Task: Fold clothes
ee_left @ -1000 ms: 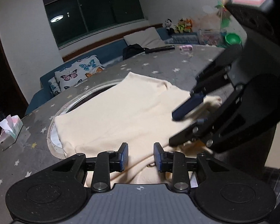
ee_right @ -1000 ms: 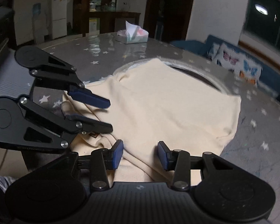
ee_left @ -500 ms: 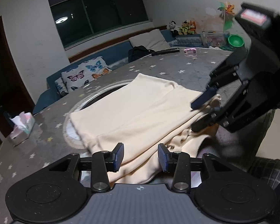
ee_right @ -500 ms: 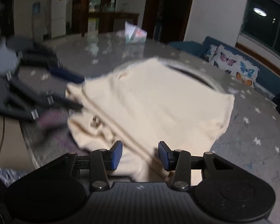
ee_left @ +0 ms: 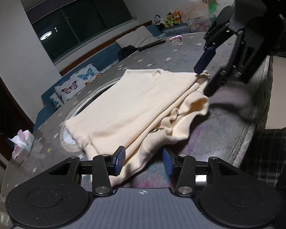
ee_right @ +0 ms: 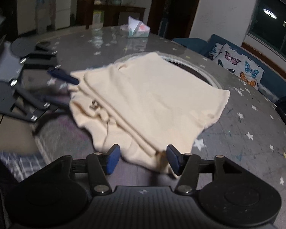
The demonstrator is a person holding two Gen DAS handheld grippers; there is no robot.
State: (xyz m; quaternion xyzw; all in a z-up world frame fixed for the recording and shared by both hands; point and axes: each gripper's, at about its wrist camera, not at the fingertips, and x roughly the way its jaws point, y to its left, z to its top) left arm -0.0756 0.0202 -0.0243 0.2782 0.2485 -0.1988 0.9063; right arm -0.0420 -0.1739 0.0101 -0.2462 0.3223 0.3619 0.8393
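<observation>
A cream garment (ee_left: 143, 103) lies folded in layers on the round grey star-patterned table (ee_left: 173, 57); it also shows in the right wrist view (ee_right: 152, 99). My left gripper (ee_left: 144, 161) is open, its jaws straddling the garment's near edge without closing on it. My right gripper (ee_right: 142, 159) is open at the garment's other near corner, cloth between its jaws. Each gripper shows in the other's view, the right one (ee_left: 215, 61) beside the garment's far corner, the left one (ee_right: 59, 89) blurred at the garment's left edge.
A tissue box (ee_right: 138, 29) stands on the table's far side. A glass turntable ring (ee_right: 196, 68) lies under the garment. A pink object (ee_left: 176, 37) and a dark bar (ee_left: 152, 43) lie far off. Butterfly cushions (ee_right: 238, 64) sit on a blue sofa. Plaid cloth (ee_left: 272, 148) is at the table edge.
Both grippers have pulled back toward the table edge and opened wider. The garment's near part has been drawn over and now lies in bunched layers.
</observation>
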